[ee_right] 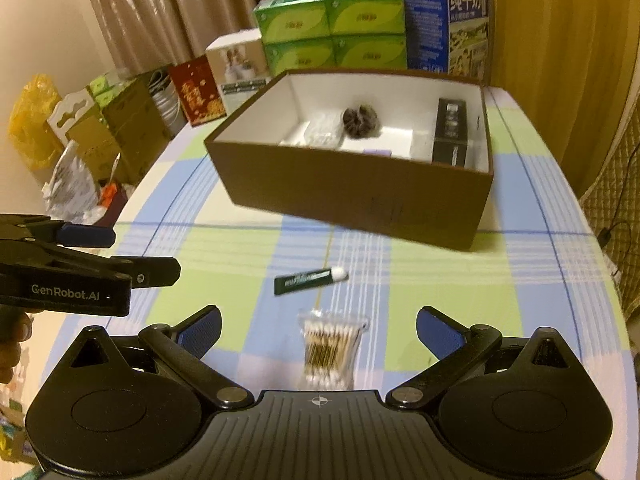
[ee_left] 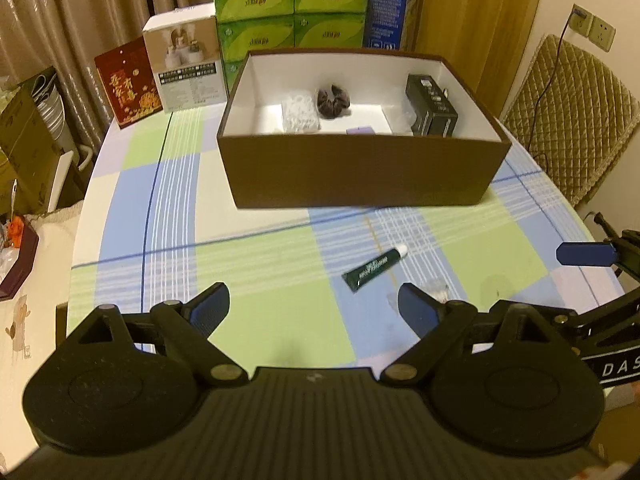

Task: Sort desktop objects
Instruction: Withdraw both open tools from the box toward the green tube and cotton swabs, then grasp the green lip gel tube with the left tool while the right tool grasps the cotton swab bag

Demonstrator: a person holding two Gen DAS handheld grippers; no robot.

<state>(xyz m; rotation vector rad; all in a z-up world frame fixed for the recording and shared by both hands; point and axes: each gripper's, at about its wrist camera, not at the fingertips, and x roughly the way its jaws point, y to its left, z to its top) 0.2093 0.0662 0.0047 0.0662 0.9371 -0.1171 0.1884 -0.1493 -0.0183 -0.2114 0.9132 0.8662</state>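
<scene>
A brown box (ee_left: 360, 176) with a white inside stands on the checked tablecloth; it also shows in the right wrist view (ee_right: 352, 196). Inside lie a dark scrunchie (ee_left: 333, 101), a clear packet (ee_left: 300, 114), a black box (ee_left: 431, 106) and a small purple item (ee_left: 360, 130). A green tube (ee_left: 374, 270) lies on the cloth in front of the box, also in the right wrist view (ee_right: 310, 279). A bag of cotton swabs (ee_right: 329, 350) lies between the right gripper's (ee_right: 318, 332) open fingers. My left gripper (ee_left: 314, 308) is open and empty, near the tube.
Green tissue packs (ee_left: 290, 12), a white carton (ee_left: 184, 66), a red box (ee_left: 128, 84) and a blue milk carton (ee_right: 446, 24) stand behind the brown box. A quilted chair (ee_left: 568, 120) is at the right. Cartons and bags (ee_right: 80, 148) crowd the left.
</scene>
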